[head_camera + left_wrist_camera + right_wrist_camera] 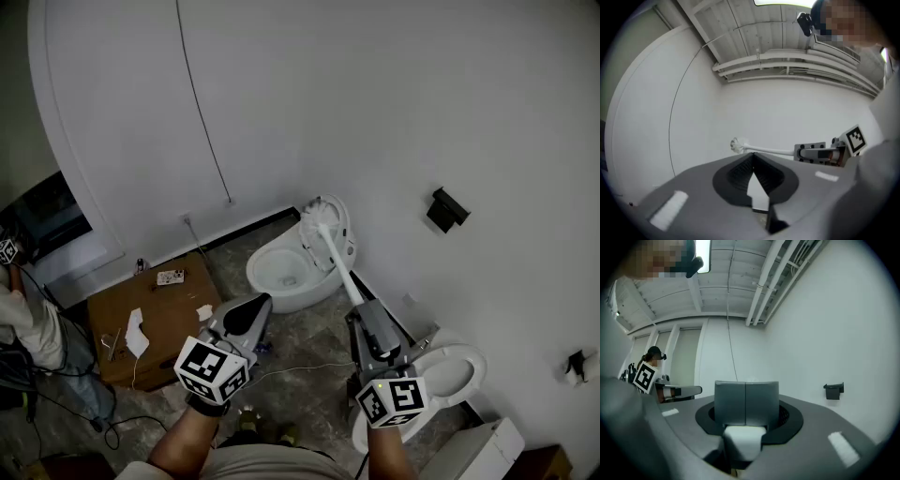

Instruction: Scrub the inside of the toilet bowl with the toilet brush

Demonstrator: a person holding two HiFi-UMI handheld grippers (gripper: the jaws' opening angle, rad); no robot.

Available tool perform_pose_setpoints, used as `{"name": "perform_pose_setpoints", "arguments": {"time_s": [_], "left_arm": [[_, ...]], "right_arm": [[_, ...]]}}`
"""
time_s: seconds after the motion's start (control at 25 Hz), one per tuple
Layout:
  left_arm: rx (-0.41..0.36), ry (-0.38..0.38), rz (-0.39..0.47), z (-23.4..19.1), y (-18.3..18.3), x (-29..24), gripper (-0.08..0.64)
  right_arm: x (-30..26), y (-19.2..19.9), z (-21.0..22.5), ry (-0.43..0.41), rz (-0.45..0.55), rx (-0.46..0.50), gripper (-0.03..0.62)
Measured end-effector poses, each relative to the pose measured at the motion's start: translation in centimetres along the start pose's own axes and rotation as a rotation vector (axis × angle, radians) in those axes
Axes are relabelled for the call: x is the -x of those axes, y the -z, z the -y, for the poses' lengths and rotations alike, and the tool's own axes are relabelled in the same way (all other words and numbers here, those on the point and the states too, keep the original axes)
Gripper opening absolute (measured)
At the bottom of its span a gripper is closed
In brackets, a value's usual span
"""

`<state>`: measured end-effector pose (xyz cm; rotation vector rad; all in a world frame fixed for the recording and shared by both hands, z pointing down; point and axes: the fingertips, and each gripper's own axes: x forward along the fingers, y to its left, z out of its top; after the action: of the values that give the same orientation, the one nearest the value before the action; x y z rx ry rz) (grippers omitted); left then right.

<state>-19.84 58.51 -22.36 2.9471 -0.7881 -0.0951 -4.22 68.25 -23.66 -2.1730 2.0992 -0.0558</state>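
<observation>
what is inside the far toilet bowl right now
Only bare white porcelain shows inside the far toilet bowl. The toilet brush, held by the right tongs, crosses its back rim and raised lid, covering that part. Water cannot be made out.

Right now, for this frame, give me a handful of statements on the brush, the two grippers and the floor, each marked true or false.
1. The right gripper is closed on the handle of the toilet brush. True.
2. The left gripper grips a sponge. False: its fingers are together with nothing between them.
3. A cardboard box sits on the floor to the left of the far toilet bowl. True.
4. The brush head is down inside the bowl. False: the left gripper view shows it raised in the air against the bare white wall.
</observation>
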Motion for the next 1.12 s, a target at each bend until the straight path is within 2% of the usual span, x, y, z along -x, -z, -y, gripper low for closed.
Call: {"name": "perform_pose_setpoints", "arguments": {"time_s": [0.56,0.72,0.88,1.12], "left_arm": [[0.004,-0.015,-0.009,0.5,0.8,-0.5,0.006],[0.0,-0.016,-0.01,0.9,1.3,-0.8,0.006],[-0.01,-0.031,-0.004,0.9,1.4,-1.6,0.006],[-0.021,-0.059,-0.009,1.1,1.2,-2.8,0.006]], "right_arm": [[-0.1,0.1,0.2,-0.002,-0.014,0.046,0.166],[-0.1,0.7,0.9,-0.001,-0.02,0.032,0.166],[-0.1,0.8,1.7,-0.002,-0.019,0.018,0.166],[-0.1,1.1,2.8,-0.017,-0.023,0.056,0.166]]}}
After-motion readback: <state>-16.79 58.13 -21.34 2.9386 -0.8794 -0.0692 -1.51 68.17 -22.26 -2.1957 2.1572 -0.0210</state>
